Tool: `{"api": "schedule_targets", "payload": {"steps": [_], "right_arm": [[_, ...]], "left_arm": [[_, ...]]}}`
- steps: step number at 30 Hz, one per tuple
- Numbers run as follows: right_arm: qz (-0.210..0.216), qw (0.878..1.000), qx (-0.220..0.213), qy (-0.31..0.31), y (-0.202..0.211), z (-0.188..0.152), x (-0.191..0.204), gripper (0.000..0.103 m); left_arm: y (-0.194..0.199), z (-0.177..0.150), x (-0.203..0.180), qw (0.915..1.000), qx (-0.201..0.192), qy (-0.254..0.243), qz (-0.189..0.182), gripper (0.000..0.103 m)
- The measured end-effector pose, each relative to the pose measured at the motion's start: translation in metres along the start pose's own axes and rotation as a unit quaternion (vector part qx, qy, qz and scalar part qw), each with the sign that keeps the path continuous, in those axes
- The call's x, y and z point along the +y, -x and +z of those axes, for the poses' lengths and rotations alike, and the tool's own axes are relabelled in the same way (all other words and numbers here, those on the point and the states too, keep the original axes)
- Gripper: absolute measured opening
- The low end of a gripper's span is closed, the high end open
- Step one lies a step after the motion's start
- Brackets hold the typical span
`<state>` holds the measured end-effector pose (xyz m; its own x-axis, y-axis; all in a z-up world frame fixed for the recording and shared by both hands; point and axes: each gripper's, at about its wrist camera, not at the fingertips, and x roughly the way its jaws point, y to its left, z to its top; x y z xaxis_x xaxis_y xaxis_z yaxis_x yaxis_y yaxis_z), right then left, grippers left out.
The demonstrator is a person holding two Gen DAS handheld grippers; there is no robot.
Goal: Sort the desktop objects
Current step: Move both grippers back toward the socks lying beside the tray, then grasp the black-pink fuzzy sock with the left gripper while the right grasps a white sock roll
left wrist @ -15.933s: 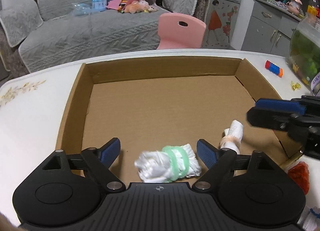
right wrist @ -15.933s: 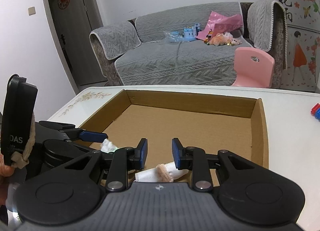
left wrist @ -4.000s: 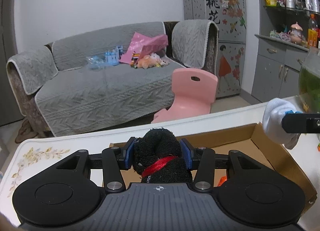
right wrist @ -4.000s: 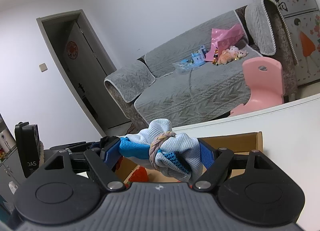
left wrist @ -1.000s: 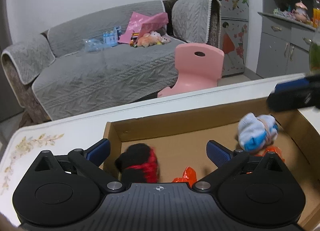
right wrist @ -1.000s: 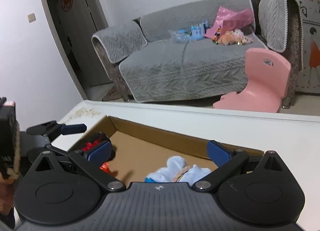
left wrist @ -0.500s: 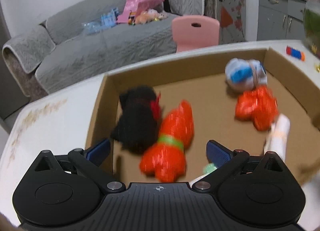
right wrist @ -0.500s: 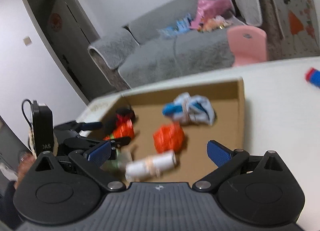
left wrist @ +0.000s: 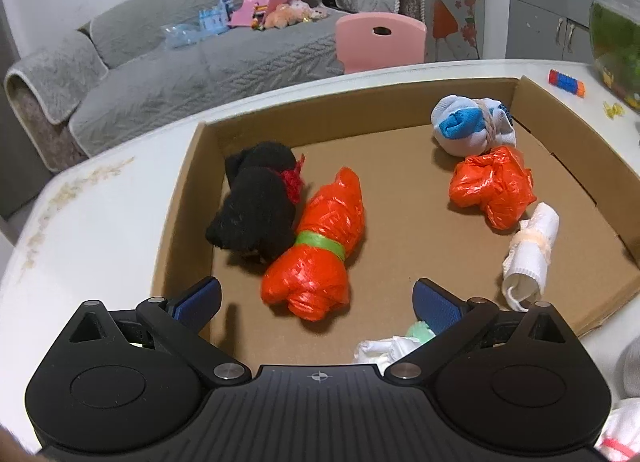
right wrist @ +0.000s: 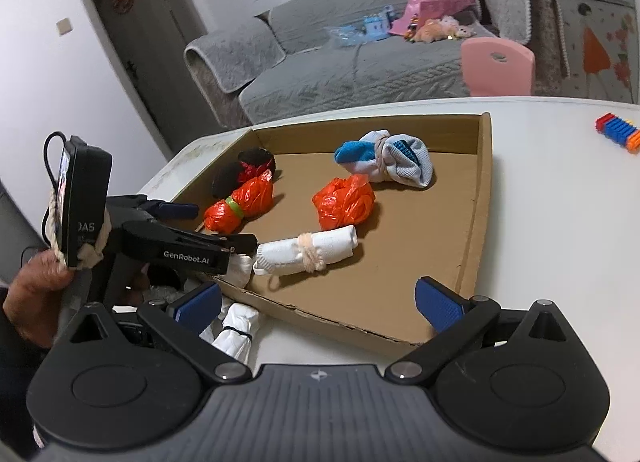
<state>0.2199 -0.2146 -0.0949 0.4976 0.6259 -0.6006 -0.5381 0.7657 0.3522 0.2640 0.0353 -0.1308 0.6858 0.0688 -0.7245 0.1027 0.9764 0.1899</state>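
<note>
A shallow cardboard tray (left wrist: 360, 101) (right wrist: 484, 181) holds several bundles. A black sock bundle with a red tie (left wrist: 256, 205) (right wrist: 248, 169) touches an orange bag roll with a green band (left wrist: 316, 250) (right wrist: 240, 209). At the right lie a blue-and-white sock bundle (left wrist: 472, 125) (right wrist: 388, 161), a crumpled orange bag (left wrist: 492, 189) (right wrist: 344, 201) and a white sock roll (left wrist: 528, 254) (right wrist: 308, 250). A white bag with a green band (left wrist: 392, 346) is partly hidden. My left gripper (left wrist: 316, 302) (right wrist: 216, 225) hangs open over the tray's near edge. My right gripper (right wrist: 319, 302) is open and empty above the near corner.
A white bundle with a black tie (right wrist: 236, 334) lies on the white table outside the tray. Toy blocks (right wrist: 618, 131) (left wrist: 566, 81) and a glass bowl (left wrist: 616, 45) sit at the right. A hand (right wrist: 36, 286) holds the left gripper. A pink chair (right wrist: 496, 65) stands beyond the table.
Both grippers have let go of their sock bundles, which now lie in the tray. Both have drawn back toward the tray's near side with fingers wide apart.
</note>
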Motion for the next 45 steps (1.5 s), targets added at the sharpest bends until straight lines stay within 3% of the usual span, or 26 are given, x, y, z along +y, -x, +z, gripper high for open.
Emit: {"api": "schedule_targets", "payload": {"steps": [2,5,11,16,21,24,28,33,40,45], "right_arm": [[0.005,1.0,-0.011,-0.009,-0.003,0.008,-0.007,0.102],[0.016,0.999,-0.031,-0.012,0.003,0.015,-0.01,0.102],[0.032,0.998,-0.025,0.054,0.002,0.02,0.019,0.102],[0.038,0.993,0.012,0.11,-0.012,0.015,0.046,0.102],[0.037,0.983,0.062,0.17,-0.036,0.002,0.061,0.102],[0.047,0.98,0.085,0.174,-0.05,-0.003,0.062,0.102],[0.058,0.984,0.096,0.14,-0.061,0.003,0.051,0.102],[0.074,0.992,0.1,0.038,-0.071,0.015,0.014,0.102],[0.05,0.995,0.085,-0.032,-0.077,0.013,0.006,0.099],[0.019,0.995,0.089,-0.043,-0.085,0.011,0.017,0.095]], "left_arm": [[0.012,0.001,0.003,0.9996,-0.019,-0.003,0.019,0.102],[0.044,0.003,0.018,0.9984,-0.052,0.021,0.012,0.102],[0.106,-0.004,0.047,0.9917,-0.114,0.051,0.028,0.103],[0.103,-0.035,0.067,0.9922,-0.089,0.067,0.057,0.103],[0.078,-0.054,0.072,0.9975,-0.035,0.06,0.009,0.103],[0.067,-0.058,0.07,0.9978,-0.021,0.062,0.002,0.103],[0.065,-0.063,0.066,0.9974,-0.01,0.067,-0.026,0.103],[0.056,-0.066,0.054,0.9983,-0.002,0.047,-0.033,0.103],[0.042,-0.068,0.043,0.9998,0.007,0.015,-0.013,0.103],[0.04,-0.068,0.046,0.9997,0.004,0.023,-0.007,0.103]]}}
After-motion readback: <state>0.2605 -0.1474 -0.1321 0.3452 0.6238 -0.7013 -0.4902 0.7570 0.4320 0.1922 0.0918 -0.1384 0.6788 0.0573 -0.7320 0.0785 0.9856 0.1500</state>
